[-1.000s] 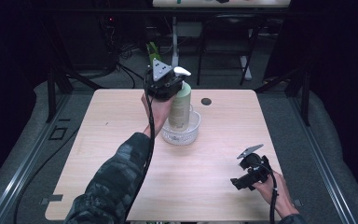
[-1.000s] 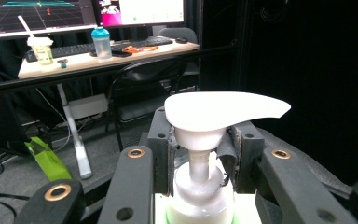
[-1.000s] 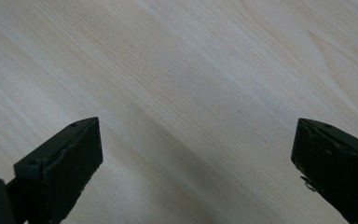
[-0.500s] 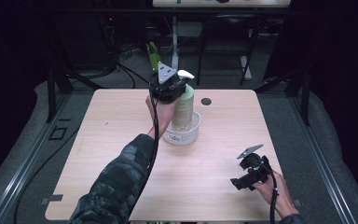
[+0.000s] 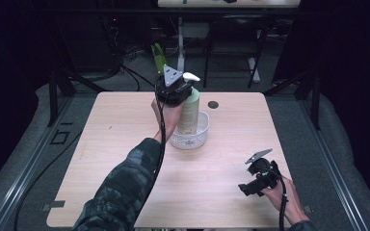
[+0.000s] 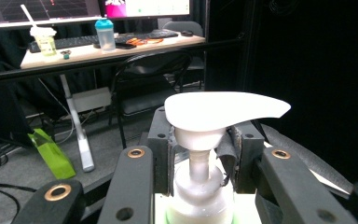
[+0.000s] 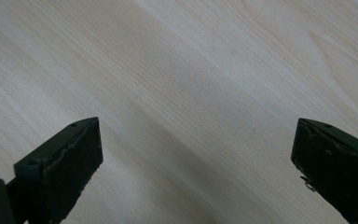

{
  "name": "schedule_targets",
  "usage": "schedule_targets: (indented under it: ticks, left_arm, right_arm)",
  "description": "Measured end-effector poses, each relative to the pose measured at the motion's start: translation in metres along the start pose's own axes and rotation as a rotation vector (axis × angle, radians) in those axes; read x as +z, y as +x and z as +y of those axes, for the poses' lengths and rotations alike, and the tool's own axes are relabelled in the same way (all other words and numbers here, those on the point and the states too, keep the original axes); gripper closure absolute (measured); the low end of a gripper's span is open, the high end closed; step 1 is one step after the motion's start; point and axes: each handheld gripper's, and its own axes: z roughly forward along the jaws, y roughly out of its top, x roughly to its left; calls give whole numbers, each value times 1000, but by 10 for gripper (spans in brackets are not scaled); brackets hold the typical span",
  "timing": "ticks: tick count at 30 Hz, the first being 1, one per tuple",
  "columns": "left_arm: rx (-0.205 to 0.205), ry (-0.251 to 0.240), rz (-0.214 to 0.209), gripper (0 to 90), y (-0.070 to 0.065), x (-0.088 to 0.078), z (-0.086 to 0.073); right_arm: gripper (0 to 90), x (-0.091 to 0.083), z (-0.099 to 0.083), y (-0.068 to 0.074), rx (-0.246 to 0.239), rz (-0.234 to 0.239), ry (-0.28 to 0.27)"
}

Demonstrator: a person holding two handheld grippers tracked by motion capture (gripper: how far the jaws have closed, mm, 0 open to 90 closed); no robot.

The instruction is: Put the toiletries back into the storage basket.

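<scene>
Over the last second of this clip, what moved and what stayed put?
The left gripper, clamped on the pump bottle below its white pump head, shifted slightly rightward with it, bringing the bottle more squarely over the clear basket. The grip never loosened. The right gripper stayed low over the table near the right corner, jaws open and empty. The basket did not move.
</scene>
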Motion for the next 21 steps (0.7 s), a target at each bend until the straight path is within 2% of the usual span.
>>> schedule_targets:
  ticks: [21]
  left_arm:
    - [-5, 18, -11, 672, -3, -2, -15]
  right_arm:
    - [15, 0, 0, 0, -5, -4, 0]
